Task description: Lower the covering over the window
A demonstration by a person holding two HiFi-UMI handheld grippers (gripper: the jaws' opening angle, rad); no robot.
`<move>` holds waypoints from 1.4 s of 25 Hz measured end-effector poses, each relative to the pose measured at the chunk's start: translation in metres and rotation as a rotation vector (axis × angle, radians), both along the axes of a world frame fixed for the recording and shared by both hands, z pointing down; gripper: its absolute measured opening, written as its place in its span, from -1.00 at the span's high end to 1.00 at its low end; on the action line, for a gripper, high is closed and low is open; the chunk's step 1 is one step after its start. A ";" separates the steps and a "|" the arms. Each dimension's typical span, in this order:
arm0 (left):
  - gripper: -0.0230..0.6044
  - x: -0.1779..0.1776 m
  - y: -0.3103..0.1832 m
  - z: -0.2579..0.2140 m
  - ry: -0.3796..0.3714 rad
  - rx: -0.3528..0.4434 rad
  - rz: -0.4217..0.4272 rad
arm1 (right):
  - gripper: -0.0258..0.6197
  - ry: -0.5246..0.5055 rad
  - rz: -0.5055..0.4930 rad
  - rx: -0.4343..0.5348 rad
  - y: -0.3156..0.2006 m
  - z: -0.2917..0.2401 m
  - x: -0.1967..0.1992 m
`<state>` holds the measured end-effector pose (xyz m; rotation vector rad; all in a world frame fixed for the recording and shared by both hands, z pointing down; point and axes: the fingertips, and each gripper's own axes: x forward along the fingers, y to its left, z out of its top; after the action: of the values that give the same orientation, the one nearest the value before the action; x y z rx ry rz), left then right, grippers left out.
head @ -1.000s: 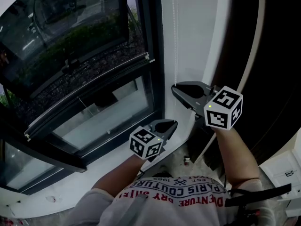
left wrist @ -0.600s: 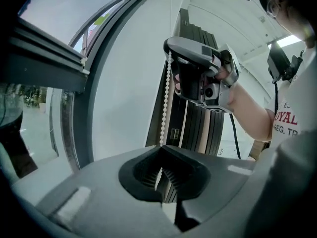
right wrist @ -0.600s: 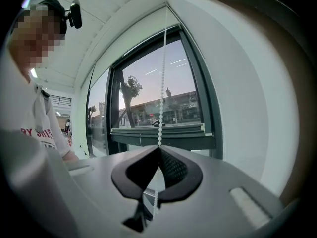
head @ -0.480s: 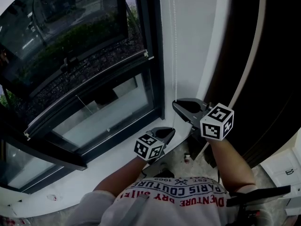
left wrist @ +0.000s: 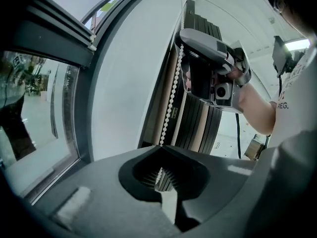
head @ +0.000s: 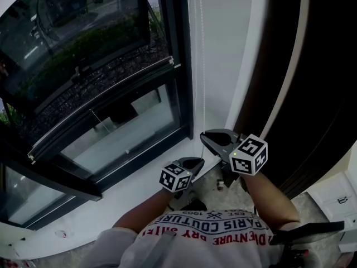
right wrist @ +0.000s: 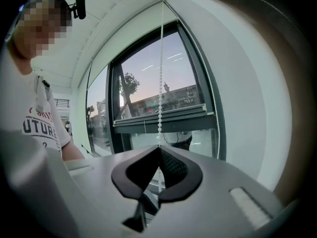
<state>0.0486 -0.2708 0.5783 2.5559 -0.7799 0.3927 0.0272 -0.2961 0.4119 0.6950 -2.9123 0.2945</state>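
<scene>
A white bead chain (head: 202, 66) hangs down the white wall beside the window. My right gripper (head: 202, 135) is shut on the chain, with my left gripper (head: 199, 161) shut on the same chain just below it. In the left gripper view the chain (left wrist: 172, 98) runs from the right gripper (left wrist: 182, 43) down into my left gripper's closed jaws (left wrist: 159, 148). The right gripper view shows the chain (right wrist: 160, 83) dropping from above into that gripper's closed jaws (right wrist: 159, 147). A dark see-through shade (head: 83, 43) with a bottom rail (head: 106, 96) covers the window's upper part.
The dark window frame (head: 181, 66) stands left of the chain, with a white sill (head: 111, 205) below. A dark door or panel (head: 312, 94) rises on the right. A second strand of chain (right wrist: 213, 98) runs along the frame. The person's shirt (head: 212, 233) fills the bottom.
Both grippers have moved down along the wall, still shut on the chain, the right one by more. I cannot tell whether the shade's rail has shifted.
</scene>
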 end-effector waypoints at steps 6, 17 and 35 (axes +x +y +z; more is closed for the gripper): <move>0.88 -0.005 0.017 0.000 0.066 0.059 0.015 | 0.90 -0.014 0.006 -0.010 0.008 0.006 -0.003; 0.65 -0.058 -0.011 -0.110 0.171 0.212 -0.055 | 0.90 -0.018 0.026 0.001 0.009 0.005 -0.007; 0.56 -0.018 -0.053 -0.358 0.345 0.506 0.068 | 0.90 -0.056 0.017 -0.009 0.017 0.003 -0.005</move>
<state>0.0308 -0.3235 0.2204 3.0004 -0.7304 -0.2624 0.0226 -0.2792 0.4145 0.7223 -2.9568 0.3339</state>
